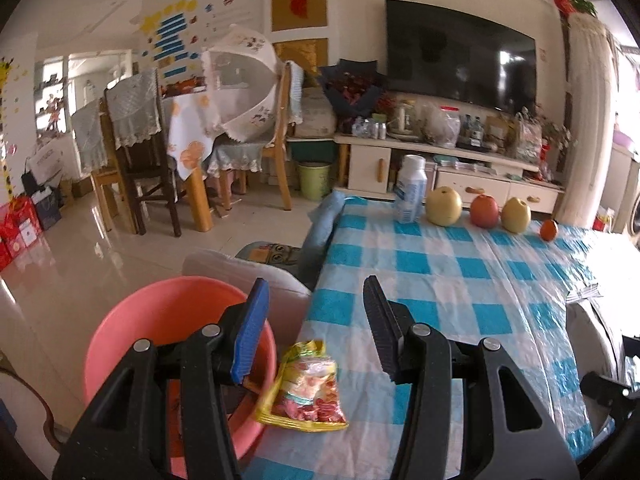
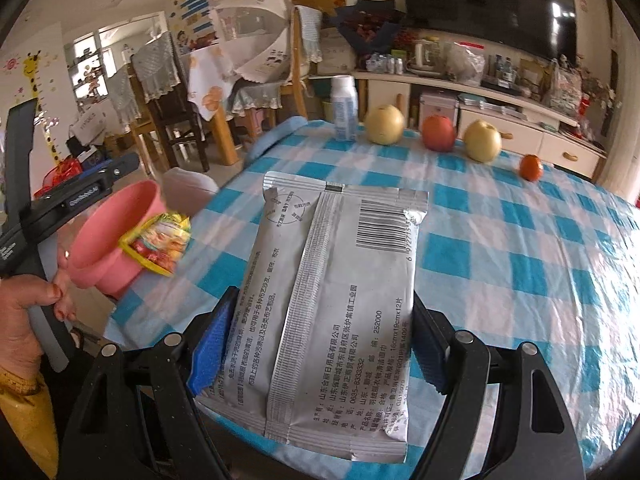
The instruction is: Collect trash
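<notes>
The right gripper (image 2: 320, 344) clamps a silver packet (image 2: 332, 300) above the bench (image 2: 520, 248). The left gripper (image 1: 316, 328) gapes empty over a snack bag (image 1: 306, 388) beside the pink bin (image 1: 160, 320).

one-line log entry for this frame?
right gripper: shut on silver foil packet | left gripper: open over yellow snack wrapper | pink plastic basin: at table edge
</notes>
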{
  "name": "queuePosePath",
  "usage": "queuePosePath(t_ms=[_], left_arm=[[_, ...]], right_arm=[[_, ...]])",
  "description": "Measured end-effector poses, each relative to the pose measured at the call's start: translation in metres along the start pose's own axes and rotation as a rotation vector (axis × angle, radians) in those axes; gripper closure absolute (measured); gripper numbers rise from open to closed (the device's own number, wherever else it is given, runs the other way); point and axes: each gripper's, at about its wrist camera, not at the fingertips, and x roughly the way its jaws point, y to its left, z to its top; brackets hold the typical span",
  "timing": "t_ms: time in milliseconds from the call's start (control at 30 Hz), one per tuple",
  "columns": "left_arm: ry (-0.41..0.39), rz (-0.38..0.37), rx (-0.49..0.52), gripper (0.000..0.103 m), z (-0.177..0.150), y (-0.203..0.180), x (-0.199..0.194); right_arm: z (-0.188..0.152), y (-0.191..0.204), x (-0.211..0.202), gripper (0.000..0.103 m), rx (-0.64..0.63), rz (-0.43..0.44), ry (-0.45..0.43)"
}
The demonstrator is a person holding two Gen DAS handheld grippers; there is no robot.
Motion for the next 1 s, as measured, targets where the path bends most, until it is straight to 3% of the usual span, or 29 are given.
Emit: queuePosePath(t_ms=[133, 400, 667, 800, 900, 1000], left_arm=[[0.022, -0.001, -0.039, 0.052, -0.001, 0.014, 0.006], [0.083, -0.085, -0.216, 0.052, -0.007, 0.052, 0.018], [0.095, -0.101, -0.297, 0.052, -0.010, 0.068, 0.019], [0.141, -0.111, -0.266, 0.048, -0.014, 0.061, 0.024], [0.186, -0.120, -0.189, 0.042, -0.022, 0.041, 0.027], [0.189, -0.098, -0.157, 0.041, -0.032, 0.024, 0.018]], right_arm=[[0.009, 0.016, 0.008, 0.025, -0.013, 0.028, 0.000], [0.010, 0.029, 0.024, 0.025, -0.017, 0.053, 0.013], [0.008, 0.043, 0.034, 0.025, -0.043, 0.115, 0.016], [0.004, 0.041, 0.035, 0.025, -0.047, 0.117, 0.013], [0.001, 0.034, 0.038, 0.025, -0.029, 0.128, 0.020], [-0.004, 0.025, 0.041, 0.025, -0.012, 0.144, 0.030]])
